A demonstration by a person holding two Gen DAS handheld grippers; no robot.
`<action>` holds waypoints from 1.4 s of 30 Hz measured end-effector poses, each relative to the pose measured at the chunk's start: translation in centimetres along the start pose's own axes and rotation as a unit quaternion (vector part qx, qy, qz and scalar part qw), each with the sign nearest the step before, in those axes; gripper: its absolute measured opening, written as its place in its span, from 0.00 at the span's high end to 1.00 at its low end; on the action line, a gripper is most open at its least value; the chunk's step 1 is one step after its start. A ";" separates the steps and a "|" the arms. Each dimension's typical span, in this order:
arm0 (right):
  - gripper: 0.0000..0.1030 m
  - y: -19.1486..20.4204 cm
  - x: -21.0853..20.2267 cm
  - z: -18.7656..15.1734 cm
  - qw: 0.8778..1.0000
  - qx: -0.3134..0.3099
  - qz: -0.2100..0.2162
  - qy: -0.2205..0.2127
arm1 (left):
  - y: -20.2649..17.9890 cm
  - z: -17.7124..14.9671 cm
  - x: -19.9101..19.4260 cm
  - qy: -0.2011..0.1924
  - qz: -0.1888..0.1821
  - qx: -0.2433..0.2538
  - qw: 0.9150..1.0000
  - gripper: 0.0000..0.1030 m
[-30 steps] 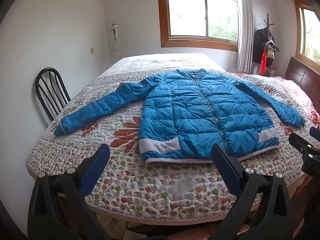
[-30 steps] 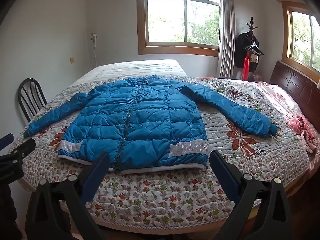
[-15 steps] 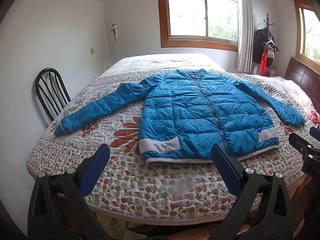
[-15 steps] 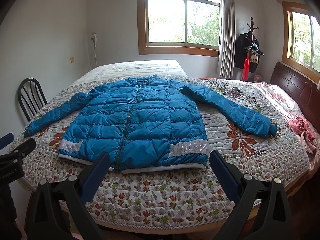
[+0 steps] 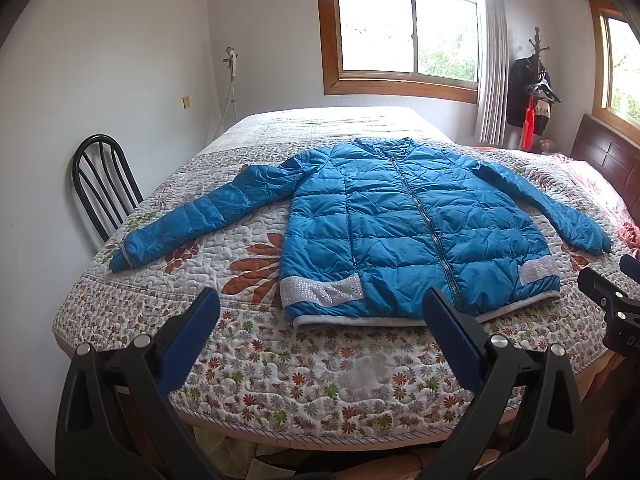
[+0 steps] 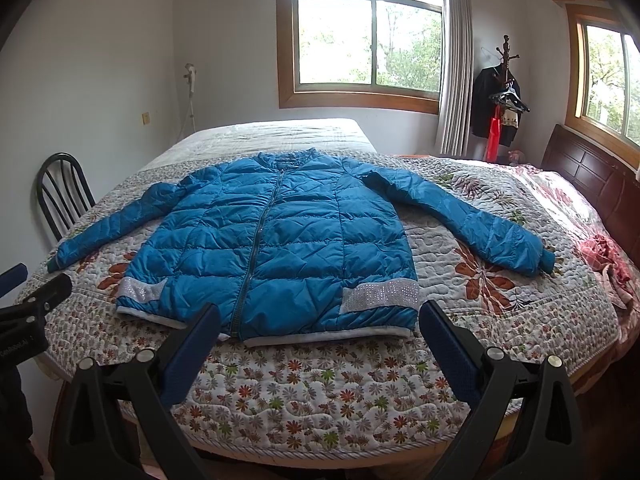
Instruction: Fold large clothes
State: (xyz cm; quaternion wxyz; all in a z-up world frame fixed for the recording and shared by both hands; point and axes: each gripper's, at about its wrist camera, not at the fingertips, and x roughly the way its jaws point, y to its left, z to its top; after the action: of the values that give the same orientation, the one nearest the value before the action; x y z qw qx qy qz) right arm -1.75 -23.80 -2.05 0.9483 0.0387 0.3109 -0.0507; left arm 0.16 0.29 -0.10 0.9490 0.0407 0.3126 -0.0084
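A blue quilted jacket (image 5: 400, 224) lies flat and zipped on the bed, front up, both sleeves spread out to the sides, hem toward me; it also shows in the right wrist view (image 6: 276, 236). My left gripper (image 5: 320, 300) is open and empty, held just in front of the hem near the jacket's left half. My right gripper (image 6: 320, 312) is open and empty, in front of the hem near the right half. Each gripper shows at the edge of the other's view.
The bed carries a floral quilt (image 5: 320, 376) whose front edge is close below the grippers. A black chair (image 5: 100, 184) stands at the bed's left. A dark headboard (image 6: 592, 176) and pink cloth (image 6: 604, 256) are at the right. A coat rack (image 6: 504, 92) stands by the window.
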 end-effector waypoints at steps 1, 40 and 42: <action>0.04 0.0 0.0 0.0 1.000 0.000 0.000 0.000 | 0.0 0.0 0.0 0.000 0.000 0.000 1.000 0.03; 0.04 0.5 0.5 0.0 1.000 -0.005 0.001 0.003 | 1.0 0.2 0.1 0.001 0.001 -0.001 1.000 0.03; 0.04 0.5 0.6 0.0 1.000 -0.006 0.001 0.004 | 1.0 0.2 0.1 0.001 0.000 0.000 1.000 0.03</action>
State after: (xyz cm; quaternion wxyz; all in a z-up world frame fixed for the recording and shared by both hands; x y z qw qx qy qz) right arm -1.22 -23.33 -2.35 0.9472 0.0341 0.3153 -0.0475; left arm 0.39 1.28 0.07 0.9487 0.0404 0.3135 -0.0078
